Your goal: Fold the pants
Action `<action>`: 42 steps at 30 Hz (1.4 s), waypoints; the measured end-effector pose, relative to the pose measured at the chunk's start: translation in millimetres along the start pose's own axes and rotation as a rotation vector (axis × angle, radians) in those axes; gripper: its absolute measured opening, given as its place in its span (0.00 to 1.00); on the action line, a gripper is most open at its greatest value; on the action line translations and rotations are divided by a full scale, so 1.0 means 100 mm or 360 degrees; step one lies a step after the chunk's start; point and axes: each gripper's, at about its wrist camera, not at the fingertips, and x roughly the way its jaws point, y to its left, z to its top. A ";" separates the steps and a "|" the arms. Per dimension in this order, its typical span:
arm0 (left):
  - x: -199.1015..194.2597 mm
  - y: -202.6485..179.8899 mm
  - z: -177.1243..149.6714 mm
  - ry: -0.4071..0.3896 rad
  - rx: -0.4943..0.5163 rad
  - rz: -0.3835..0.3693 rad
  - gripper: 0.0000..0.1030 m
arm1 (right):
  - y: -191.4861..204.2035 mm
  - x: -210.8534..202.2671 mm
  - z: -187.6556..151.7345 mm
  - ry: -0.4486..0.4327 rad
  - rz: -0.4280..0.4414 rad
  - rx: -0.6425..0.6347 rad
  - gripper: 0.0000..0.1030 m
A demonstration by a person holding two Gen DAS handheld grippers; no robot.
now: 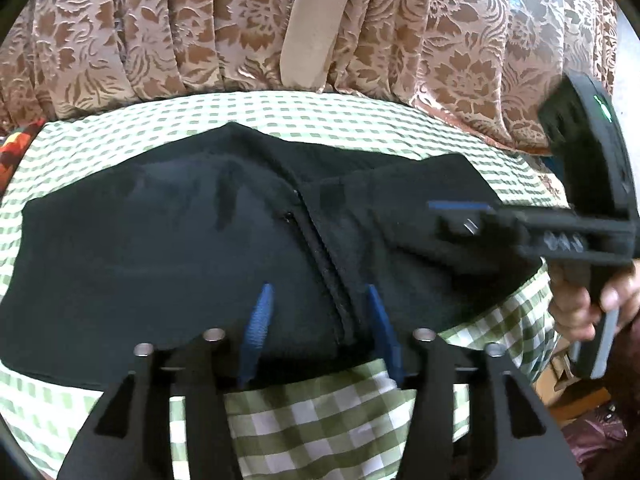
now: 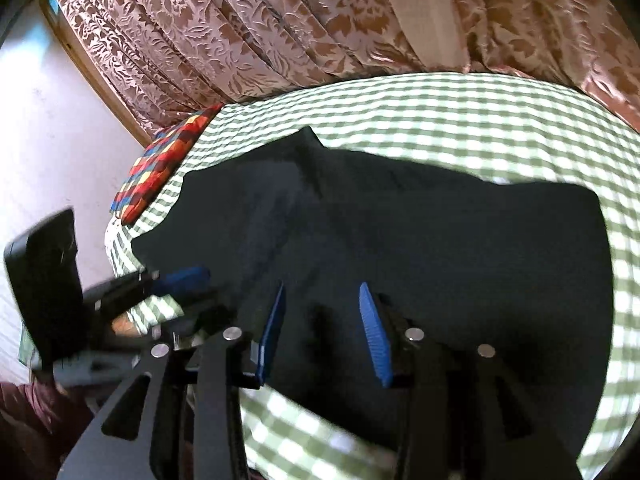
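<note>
Black pants (image 1: pixel 192 248) lie spread across the green-checked bed (image 1: pixel 320 424), waistband seam facing the near edge, so left tongs (image 1: pixel 320 332) and right tongs (image 2: pixel 320 332) hover wide apart, empty, over that edge, probably lining up a grab.

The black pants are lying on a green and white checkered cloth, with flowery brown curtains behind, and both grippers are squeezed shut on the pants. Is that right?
Almost. The black pants do lie on the green and white checkered cloth with the flowery brown curtains behind. But both grippers are open: the left wrist view shows the left gripper with its fingers apart, and the right wrist view shows the right gripper the same.
</note>
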 end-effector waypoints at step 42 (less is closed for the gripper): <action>0.37 0.44 0.17 0.0102 -0.0264 -0.0379 0.26 | 0.25 0.16 -0.38 0.0075 -0.0176 -0.0272 0.41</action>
